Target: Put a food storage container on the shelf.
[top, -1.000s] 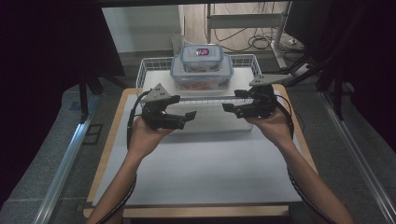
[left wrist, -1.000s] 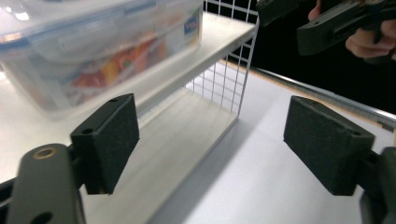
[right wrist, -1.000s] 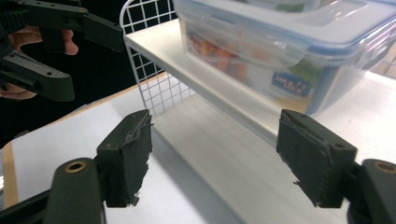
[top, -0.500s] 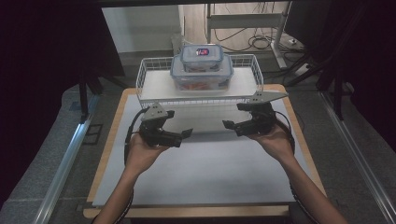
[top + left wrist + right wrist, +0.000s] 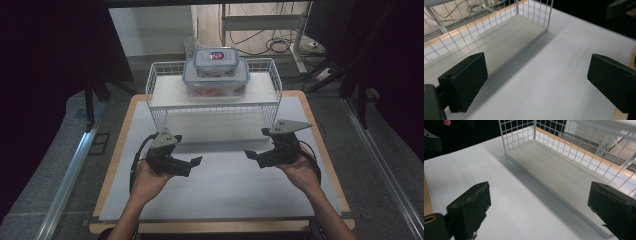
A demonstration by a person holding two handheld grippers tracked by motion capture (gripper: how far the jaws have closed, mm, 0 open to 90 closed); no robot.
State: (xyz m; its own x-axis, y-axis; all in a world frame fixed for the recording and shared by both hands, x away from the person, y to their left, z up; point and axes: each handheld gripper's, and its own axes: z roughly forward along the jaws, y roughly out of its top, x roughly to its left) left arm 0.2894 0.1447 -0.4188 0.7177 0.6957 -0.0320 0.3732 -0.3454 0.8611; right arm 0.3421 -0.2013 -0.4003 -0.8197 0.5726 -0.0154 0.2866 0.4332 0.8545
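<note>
I hold my left gripper (image 5: 196, 161) and my right gripper (image 5: 249, 155) low over the white table (image 5: 225, 185), tips turned toward each other, and nothing is between the jaws of either one. Both pairs of jaws have just been opening and now stand wide apart, which I judge is right for taking a broad thing from two sides.

The two stacked containers (image 5: 216, 72) rest on the top shelf of the wire rack (image 5: 155, 107), at the far end of the table, well apart from my hands. Their long axis runs left to right, along the shelf, lids up. The small container (image 5: 216, 59) sits on the bigger one, so I think they are kept level to stay stacked.
</note>
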